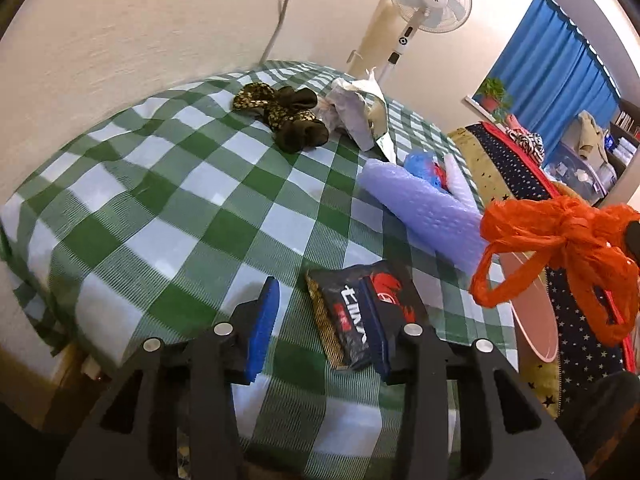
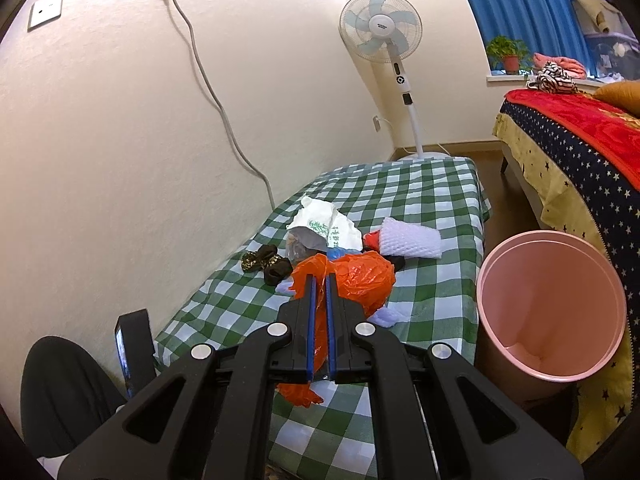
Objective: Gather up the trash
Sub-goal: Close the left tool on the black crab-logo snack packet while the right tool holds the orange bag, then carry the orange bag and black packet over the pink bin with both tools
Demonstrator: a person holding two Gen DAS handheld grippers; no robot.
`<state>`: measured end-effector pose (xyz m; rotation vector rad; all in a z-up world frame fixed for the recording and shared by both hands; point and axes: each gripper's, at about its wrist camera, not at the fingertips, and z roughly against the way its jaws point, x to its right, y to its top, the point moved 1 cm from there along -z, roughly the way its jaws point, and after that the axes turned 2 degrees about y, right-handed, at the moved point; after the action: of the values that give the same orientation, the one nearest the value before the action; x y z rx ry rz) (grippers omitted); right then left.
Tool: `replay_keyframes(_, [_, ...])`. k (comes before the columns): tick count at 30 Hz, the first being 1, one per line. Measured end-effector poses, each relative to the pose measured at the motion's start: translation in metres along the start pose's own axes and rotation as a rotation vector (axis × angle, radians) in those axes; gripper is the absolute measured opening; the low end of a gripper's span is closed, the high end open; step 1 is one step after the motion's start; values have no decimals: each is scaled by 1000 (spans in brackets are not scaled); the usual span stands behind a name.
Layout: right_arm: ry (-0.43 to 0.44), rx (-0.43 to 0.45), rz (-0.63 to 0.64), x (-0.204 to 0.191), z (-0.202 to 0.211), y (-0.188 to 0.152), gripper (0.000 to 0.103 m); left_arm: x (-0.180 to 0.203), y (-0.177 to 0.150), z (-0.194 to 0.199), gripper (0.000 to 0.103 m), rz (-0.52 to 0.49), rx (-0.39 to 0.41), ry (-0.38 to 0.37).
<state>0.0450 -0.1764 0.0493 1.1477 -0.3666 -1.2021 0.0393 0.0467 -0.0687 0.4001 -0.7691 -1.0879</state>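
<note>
My left gripper (image 1: 320,320) is open just above the green checked tablecloth (image 1: 168,216), its jaws on either side of a black and red snack wrapper (image 1: 356,312) lying flat. My right gripper (image 2: 319,292) is shut on an orange plastic bag (image 2: 360,276), held up above the table; the bag also shows in the left wrist view (image 1: 560,256). A pink bin (image 2: 552,312) stands on the floor right of the table, open and empty. More trash lies farther back: a white paper bag (image 2: 320,228), white bubble wrap (image 2: 412,238) and dark socks (image 2: 268,264).
A white wall runs along the table's left side with a cable hanging down it. A standing fan (image 2: 380,36) is beyond the table's far end. A bed with a starry cover (image 2: 580,168) is right of the bin. A phone (image 2: 128,352) stands at the table's near left corner.
</note>
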Motion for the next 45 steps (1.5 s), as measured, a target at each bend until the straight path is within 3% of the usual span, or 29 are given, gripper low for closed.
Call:
replay_keyframes(5, [-12,0,-7,5,-1,2,5,16,-3,-10,40,-89,3,68])
replay_keyframes(6, [-14,1,-6,6,-2,2,5,21,-4,-11,37,-119,1,84])
replay_keyframes(7, [-16,3,-5,6,-1,3,5,22,-4,-11,24,-129,-2,83])
replay_keyframes(9, [-18,6,-2,6,0,4,5,20,-5,-11,11,-123,-11,71])
replay_keyframes(14, [-13,23,18,3,11,9,5,16,1,3,0,-103,13,37])
replay_keyframes(23, [-47,47,39,4,30,25,5,24,16,42,0,-117,110,5])
replay_keyframes(35, [-149,56,22,31,54,47,5,65,39,90,0,-209,219,16])
replay_keyframes(45, [-236,79,-7,73,74,70,5,119,51,101,0,-291,242,-72])
